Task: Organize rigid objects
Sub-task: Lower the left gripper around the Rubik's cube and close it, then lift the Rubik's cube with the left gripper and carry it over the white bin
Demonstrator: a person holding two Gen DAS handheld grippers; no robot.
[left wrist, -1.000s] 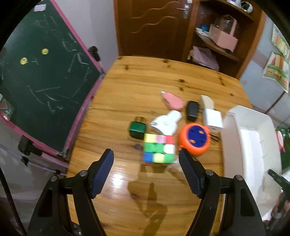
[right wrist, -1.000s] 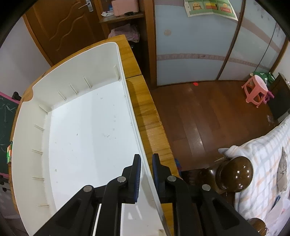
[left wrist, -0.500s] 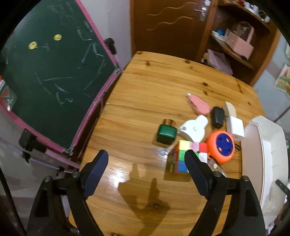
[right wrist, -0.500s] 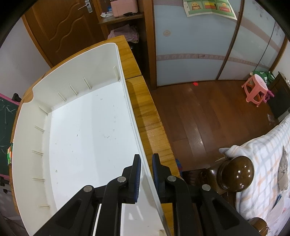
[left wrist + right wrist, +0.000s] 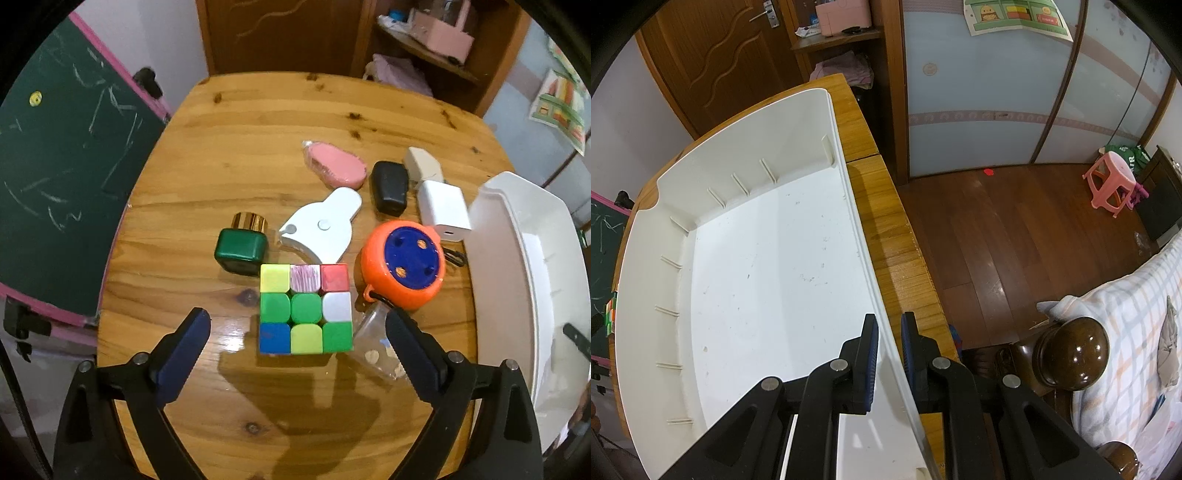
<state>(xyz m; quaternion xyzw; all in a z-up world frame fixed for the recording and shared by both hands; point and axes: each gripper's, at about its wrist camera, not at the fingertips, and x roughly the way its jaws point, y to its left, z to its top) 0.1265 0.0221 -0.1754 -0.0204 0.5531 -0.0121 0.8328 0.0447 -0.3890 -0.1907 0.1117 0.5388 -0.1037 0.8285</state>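
In the left wrist view a colourful puzzle cube point(image 5: 306, 309) lies on the wooden table point(image 5: 229, 155). My left gripper point(image 5: 299, 341) is open and hangs over the cube's near edge, one finger to each side. Behind the cube lie a green bottle with a gold cap point(image 5: 242, 247), a white flat device point(image 5: 320, 230), an orange and blue round case point(image 5: 404, 269), a pink oval case point(image 5: 334, 168), a black fob point(image 5: 388, 187) and a white charger point(image 5: 443, 210). My right gripper point(image 5: 888, 334) is shut on the right rim of the white bin point(image 5: 768, 273).
A clear plastic packet point(image 5: 373, 347) lies by my left gripper's right finger. The white bin point(image 5: 517, 251) stands at the table's right edge. A green chalkboard point(image 5: 55, 177) stands left of the table. A door and shelves stand behind. Floor, a pink stool point(image 5: 1112, 184) and bedding lie to the right.
My left gripper swung left and away, then came back and lower, closer over the cube. My right gripper has kept its hold on the bin rim.
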